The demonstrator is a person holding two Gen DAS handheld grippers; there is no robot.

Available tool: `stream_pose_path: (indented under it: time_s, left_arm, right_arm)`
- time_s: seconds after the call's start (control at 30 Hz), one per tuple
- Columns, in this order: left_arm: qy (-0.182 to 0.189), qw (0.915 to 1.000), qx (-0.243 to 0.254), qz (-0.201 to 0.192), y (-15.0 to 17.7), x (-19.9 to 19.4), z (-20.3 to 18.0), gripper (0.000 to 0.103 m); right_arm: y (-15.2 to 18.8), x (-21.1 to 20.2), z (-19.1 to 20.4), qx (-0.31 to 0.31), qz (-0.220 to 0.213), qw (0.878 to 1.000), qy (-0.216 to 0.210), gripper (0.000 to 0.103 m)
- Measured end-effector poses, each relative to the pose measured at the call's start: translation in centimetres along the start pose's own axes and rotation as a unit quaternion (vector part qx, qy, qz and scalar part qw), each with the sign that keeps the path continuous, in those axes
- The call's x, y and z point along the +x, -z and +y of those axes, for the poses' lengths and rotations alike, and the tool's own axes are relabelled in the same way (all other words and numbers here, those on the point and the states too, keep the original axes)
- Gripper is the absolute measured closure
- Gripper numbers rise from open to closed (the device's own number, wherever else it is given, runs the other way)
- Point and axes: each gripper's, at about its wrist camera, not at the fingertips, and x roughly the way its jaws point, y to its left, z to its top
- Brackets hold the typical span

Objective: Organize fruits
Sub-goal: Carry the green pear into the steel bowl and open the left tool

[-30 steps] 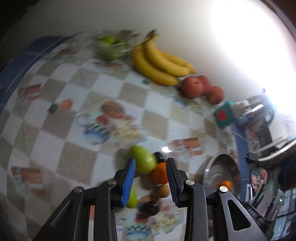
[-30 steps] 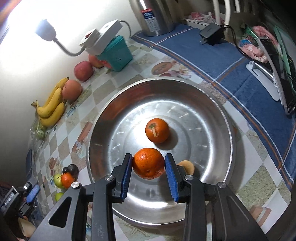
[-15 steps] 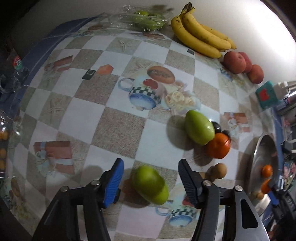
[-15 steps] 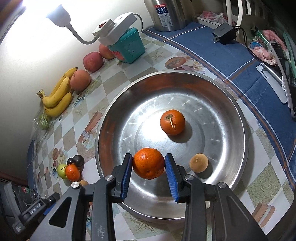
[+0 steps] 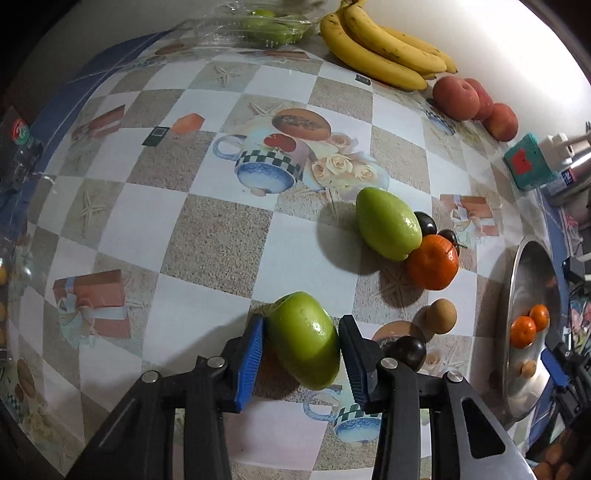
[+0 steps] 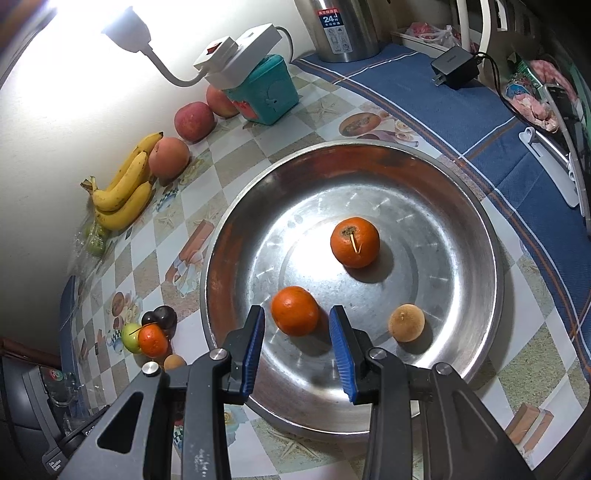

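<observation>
My left gripper [image 5: 301, 322] points down at the checkered tablecloth and its jaws are closing; both blue pads sit against the sides of a green fruit [image 5: 303, 347] lying on the cloth. Beyond it are a second green fruit [image 5: 388, 223], an orange [image 5: 432, 262], dark plums [image 5: 426, 223] and a small brown fruit [image 5: 439, 314]. My right gripper [image 6: 295, 314] hangs over the steel bowl [image 6: 461, 258], jaws apart. An orange [image 6: 294, 311] rests on the bowl floor between and below the pads, untouched. Another orange [image 6: 354, 242] and a brown fruit [image 6: 406, 322] also lie in the bowl.
Bananas [image 5: 380, 48], red peaches [image 5: 454, 98] and a bag of green fruit [image 5: 258, 26] line the wall. A teal box [image 6: 266, 92] with a power strip, a steel kettle [image 6: 343, 29] and a charger [image 6: 456, 70] stand behind the bowl.
My left gripper swung down to the table, spread wide around the near green fruit, then closed in on it. My right gripper drew back from the orange, which now lies in the bowl.
</observation>
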Motion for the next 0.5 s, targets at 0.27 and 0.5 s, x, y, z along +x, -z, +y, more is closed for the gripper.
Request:
stream_pose_path:
  time_s: [0.27,0.5]
  left_arm:
    - [0.068,0.9946,0.043,-0.065,-0.6,-3.6,-3.2,0.060]
    - [0.142,0.9716,0.171,-0.083,1.3,-4.6,-12.5,0.060]
  right_arm:
    - [-0.3,-0.4,-0.6,0.011,-0.007,1.000,-0.002,0.065]
    - [-0.6,-1.4,-1.5,0.023,-0.024,0.999,0.003,0.065]
